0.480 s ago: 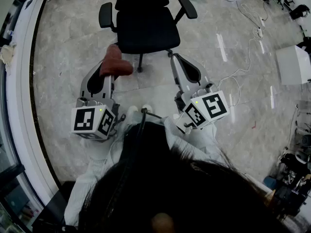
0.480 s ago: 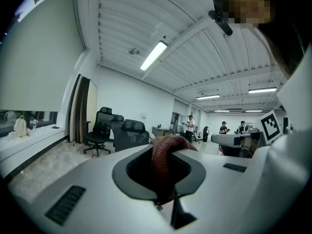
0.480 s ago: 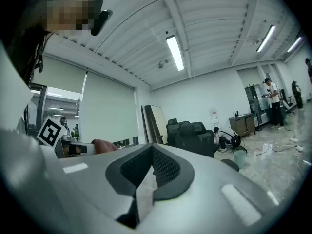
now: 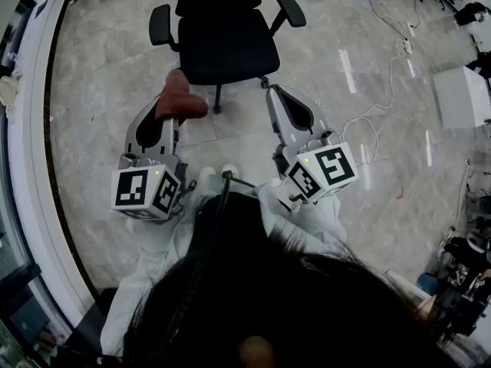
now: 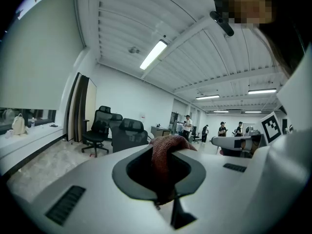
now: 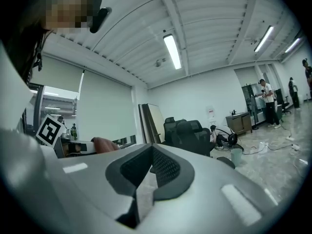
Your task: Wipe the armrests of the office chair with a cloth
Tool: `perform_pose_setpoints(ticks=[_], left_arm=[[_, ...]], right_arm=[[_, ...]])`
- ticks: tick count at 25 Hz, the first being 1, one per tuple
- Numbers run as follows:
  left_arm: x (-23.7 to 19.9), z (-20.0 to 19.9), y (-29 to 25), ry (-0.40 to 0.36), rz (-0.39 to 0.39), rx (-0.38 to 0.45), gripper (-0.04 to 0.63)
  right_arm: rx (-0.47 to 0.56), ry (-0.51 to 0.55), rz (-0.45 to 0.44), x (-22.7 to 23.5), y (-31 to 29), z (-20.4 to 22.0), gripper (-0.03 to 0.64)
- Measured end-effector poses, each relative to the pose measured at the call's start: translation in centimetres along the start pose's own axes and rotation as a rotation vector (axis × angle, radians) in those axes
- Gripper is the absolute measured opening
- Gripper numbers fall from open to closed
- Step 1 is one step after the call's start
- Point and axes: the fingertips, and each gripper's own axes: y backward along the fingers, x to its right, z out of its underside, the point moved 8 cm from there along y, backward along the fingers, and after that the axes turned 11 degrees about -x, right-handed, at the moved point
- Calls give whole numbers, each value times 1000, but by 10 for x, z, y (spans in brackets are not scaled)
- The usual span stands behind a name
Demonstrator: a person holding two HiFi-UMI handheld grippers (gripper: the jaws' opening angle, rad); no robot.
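Head view, black office chair (image 4: 224, 48) at 12 o'clock on marble floor (image 4: 100, 90), left tool (image 4: 173, 107) clamped on reddish-brown cloth (image 4: 182, 96) (bunched up), right tool (image 4: 273, 92) closed, empty.

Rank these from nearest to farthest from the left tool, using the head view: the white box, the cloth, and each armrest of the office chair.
1. The cloth, clamped in the left tool.
2. The armrest at picture left, just beyond the cloth.
3. The armrest at picture right, across the seat.
4. The white box, at the far right edge.
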Motion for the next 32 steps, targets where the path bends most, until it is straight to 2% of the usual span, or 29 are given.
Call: perform_pose_setpoints(ticks=[5, 12, 19, 25, 32], left_arm=[[17, -2, -21, -6, 53, 7, 31], [64, -2, -65, -33, 142, -8, 31], [93, -13, -129, -67, 190, -24, 31], [100, -28, -232, -85, 213, -23, 31], [120, -90, -398, -107, 240, -18, 31]], right_arm=[[0, 16, 69, 14, 19, 2, 2], [-12, -12, 194, 64, 64, 14, 2], [-14, -30, 255, 118, 63, 18, 2], [-11, -41, 299, 202, 25, 12, 2], [-5, -18, 306, 343, -48, -49, 2]])
